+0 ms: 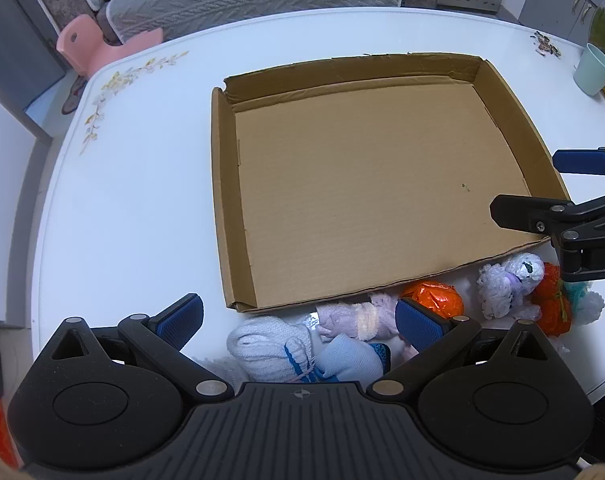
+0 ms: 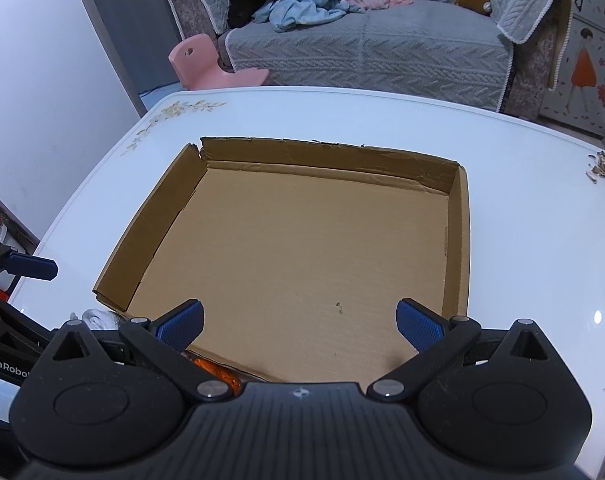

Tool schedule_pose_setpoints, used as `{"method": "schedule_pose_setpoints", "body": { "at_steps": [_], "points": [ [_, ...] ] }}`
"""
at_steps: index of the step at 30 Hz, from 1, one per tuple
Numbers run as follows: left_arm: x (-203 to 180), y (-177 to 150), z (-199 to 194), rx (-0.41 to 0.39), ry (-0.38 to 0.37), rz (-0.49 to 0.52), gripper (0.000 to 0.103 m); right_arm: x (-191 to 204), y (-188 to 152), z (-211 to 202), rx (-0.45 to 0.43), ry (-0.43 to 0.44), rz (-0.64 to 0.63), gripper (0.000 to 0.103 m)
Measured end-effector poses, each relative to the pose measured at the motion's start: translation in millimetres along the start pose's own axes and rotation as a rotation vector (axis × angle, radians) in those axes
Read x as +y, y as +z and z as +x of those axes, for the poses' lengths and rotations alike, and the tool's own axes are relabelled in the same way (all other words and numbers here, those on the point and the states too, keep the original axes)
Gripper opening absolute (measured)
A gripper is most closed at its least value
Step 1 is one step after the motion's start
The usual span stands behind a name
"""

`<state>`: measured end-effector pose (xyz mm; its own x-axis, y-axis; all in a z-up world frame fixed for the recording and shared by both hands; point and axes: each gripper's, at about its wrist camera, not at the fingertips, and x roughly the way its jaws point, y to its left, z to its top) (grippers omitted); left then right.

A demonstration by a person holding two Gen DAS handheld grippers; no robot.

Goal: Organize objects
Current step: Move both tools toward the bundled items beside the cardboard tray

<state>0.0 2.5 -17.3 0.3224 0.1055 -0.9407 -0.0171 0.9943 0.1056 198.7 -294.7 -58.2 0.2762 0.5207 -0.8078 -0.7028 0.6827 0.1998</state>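
Note:
A shallow open cardboard box (image 1: 222, 184) lies on the white table, with nothing in it; it also shows in the right wrist view (image 2: 458, 240). Along its near edge lie a white knitted sock roll (image 1: 262, 344), a light blue sock (image 1: 350, 360), a pink sock roll (image 1: 358, 318), an orange foil ball (image 1: 434, 296), a white fluffy toy (image 1: 506, 284) and a second orange foil piece (image 1: 550, 300). My left gripper (image 1: 300, 318) is open, hovering over the socks. My right gripper (image 2: 300, 320) is open over the box's near edge; it also shows in the left wrist view (image 1: 530, 184).
A mint cup (image 1: 594, 70) stands at the table's far right. Small scraps (image 2: 604, 172) lie near the right edge. A pink stool (image 2: 206, 62) and a grey sofa (image 2: 382, 48) with clothes stand beyond the table. The table (image 1: 134, 200) has floral decals at its left corner.

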Motion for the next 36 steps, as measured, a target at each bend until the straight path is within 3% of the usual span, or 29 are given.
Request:
{"method": "schedule_pose_setpoints", "body": {
  "at_steps": [10, 15, 25, 32, 36],
  "points": [
    [1, -1, 2, 0.011, 0.000, 0.002, 0.102, -3, -2, 0, 0.001, -0.002, 0.003, 0.102],
    [12, -3, 0, 0.020, -0.035, -0.013, 0.102, -9, -3, -5, 0.001, -0.008, -0.004, 0.102],
    [70, -24, 25, 0.153, -0.125, -0.220, 0.102, -47, -22, -13, 0.077, -0.042, 0.042, 0.102],
    [60, -44, 27, 0.189, -0.112, -0.128, 0.102, -39, -32, -10, 0.160, -0.040, 0.024, 0.102],
    [65, -52, 33, 0.212, -0.105, -0.136, 0.102, -45, -38, -8, 0.199, -0.054, 0.060, 0.102]
  ]
}}
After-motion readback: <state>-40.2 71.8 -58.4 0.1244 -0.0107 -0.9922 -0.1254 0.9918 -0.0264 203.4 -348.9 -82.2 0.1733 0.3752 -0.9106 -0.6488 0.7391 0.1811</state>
